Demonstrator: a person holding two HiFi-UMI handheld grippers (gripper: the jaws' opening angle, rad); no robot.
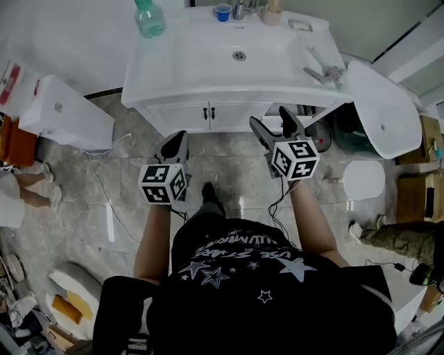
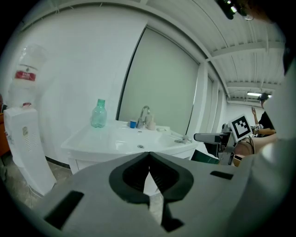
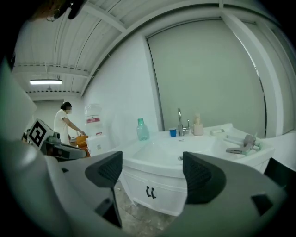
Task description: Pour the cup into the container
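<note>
Cup (image 1: 222, 12): small, blue, round-rimmed

1. The small blue cup (image 1: 222, 12) is sitting upright on the back ledge of the white sink (image 1: 173, 69), just left of the faucet (image 1: 239, 10). Can't tell what's inside it from here.
2. The teal see-through bottle (image 1: 149, 19) is standing upright at the sink's back left corner. It looks capped and sits well apart from the cup.
</note>
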